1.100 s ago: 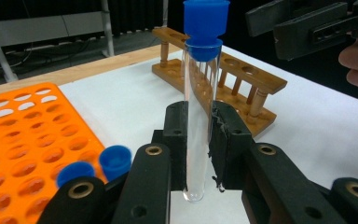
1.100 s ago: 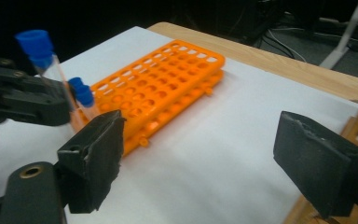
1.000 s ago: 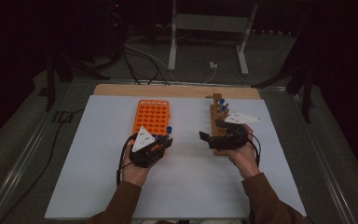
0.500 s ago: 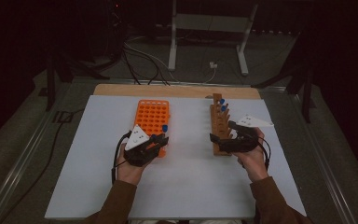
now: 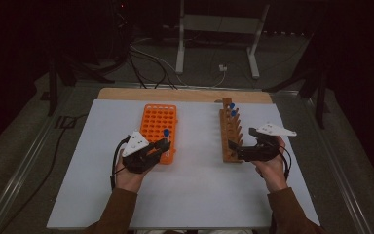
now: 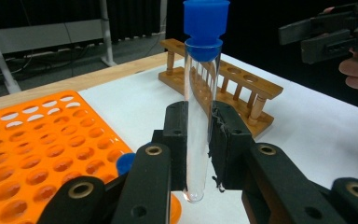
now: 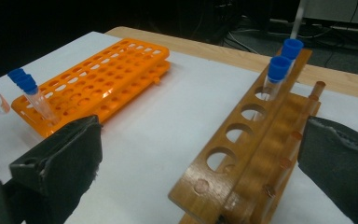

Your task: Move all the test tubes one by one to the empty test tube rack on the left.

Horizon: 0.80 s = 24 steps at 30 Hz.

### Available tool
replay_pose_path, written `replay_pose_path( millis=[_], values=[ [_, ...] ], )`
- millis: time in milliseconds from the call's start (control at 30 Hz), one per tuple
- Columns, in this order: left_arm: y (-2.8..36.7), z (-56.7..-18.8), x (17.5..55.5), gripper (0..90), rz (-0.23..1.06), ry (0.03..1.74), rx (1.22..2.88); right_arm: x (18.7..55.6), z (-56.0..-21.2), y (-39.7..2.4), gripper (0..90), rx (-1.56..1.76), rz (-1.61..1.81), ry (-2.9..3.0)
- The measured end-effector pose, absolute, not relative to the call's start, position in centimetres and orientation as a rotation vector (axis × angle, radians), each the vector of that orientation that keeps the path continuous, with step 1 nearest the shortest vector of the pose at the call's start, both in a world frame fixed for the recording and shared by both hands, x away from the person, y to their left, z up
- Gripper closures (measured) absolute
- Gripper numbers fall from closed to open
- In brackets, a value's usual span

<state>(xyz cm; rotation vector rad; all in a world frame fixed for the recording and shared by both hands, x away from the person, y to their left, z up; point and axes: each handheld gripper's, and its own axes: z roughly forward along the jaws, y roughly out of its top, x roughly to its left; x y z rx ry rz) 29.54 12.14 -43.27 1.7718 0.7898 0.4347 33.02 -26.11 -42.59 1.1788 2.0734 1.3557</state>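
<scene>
2 capped tubes [image 7: 280, 65] in wooden rack [image 7: 242, 154], left tool [image 6: 198, 140] clamping tube [image 6: 201, 107]

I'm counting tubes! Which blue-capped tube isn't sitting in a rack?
The tube clamped in the left gripper. The others stand in the orange rack or wooden rack.

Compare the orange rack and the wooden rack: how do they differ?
The orange rack is a flat plastic grid of many small holes in rows and columns; the wooden rack is a narrow strip with a single row of larger holes and a row of pegs alongside. The orange rack has blue-capped tubes at its near corner; the wooden rack has two at its far end. Both lie lengthwise on the white tabletop.
</scene>
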Motion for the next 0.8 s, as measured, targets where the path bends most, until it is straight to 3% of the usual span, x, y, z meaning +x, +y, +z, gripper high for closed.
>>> replay_pose_path(
  millis=[633, 800],
  values=[
    [14.9, -42.5, 29.4, 78.3, 0.457, 0.83, 1.732, 32.5, -43.1, -29.0, 0.0, 1.254, 1.355, 2.005],
    [15.1, -43.0, 29.5, 78.3, 0.512, 0.859, 1.725, 32.5, -43.2, -29.1, 0.0, 1.253, 1.358, 2.003]
  ],
)
